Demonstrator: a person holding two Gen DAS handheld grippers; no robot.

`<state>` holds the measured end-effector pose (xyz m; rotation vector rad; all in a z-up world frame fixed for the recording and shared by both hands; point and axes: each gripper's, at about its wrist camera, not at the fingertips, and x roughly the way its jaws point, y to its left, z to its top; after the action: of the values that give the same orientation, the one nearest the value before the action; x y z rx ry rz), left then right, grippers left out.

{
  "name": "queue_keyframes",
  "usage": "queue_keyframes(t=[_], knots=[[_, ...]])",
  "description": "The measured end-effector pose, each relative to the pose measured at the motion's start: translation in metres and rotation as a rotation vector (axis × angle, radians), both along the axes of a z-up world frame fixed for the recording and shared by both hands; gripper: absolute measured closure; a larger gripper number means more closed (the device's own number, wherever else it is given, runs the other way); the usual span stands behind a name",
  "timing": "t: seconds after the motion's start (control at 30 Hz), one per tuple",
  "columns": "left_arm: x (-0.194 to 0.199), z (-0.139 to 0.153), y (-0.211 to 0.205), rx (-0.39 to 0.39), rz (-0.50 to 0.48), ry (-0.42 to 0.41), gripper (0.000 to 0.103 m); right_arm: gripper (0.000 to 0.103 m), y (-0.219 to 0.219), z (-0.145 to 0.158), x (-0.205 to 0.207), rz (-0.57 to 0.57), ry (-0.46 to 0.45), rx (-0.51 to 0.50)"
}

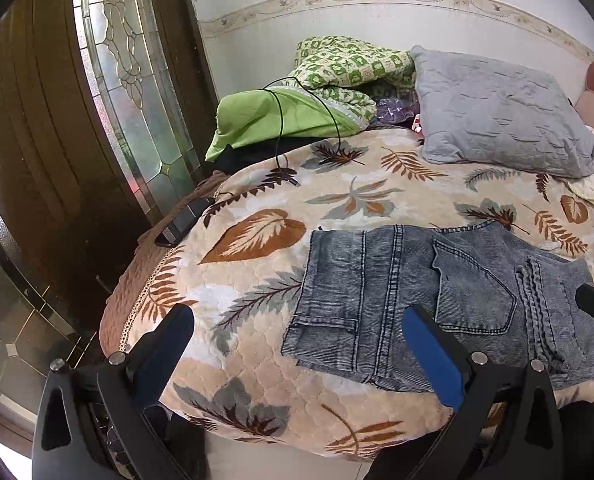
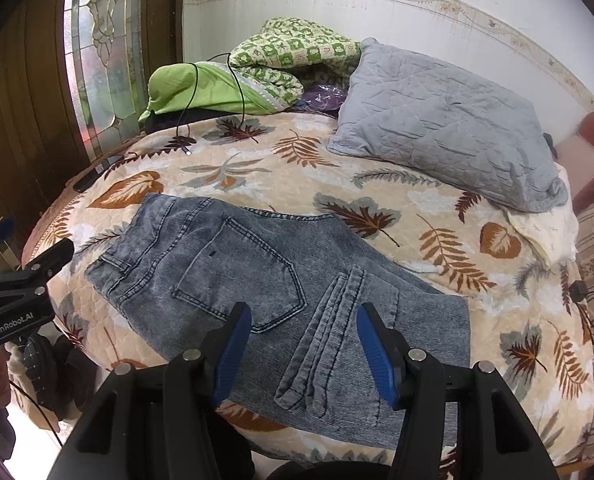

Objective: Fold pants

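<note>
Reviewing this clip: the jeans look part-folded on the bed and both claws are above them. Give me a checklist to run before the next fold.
1. Left claw open and empty: ok.
2. Right claw open, nothing between its pads: ok.
3. Jeans lying flat on the leaf-print bedspread, legs folded back over the seat: ok.
4. Leg hems within reach near the right claw: ok.
5. Grey pillow and black cable apart from the jeans: ok.
6. Layers under the top fold lined up: cannot tell.
</note>
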<state>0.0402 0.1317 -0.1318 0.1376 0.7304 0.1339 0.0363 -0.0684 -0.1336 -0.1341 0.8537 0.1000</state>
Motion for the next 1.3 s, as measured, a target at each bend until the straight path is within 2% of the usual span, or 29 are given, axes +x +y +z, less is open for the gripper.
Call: queue_keyframes(t=[0.9,1.13,1.3], knots=[[0.006,-0.015,0.01,-0.001,0.008,0.035,0.0,0.044,0.006,-0.011,0.003,0.014,0.036,0.011],[0.011,-0.035,0.042,-0.028,0.062,0.096,0.0,0.044,0.004,-0.021,0.004,0.013,0.063,0.003],[0.014,-0.056,0.077,-0.114,0.112,0.175,0.0,0.044,-0.009,-0.036,0.004,-0.013,0.103,0.023]])
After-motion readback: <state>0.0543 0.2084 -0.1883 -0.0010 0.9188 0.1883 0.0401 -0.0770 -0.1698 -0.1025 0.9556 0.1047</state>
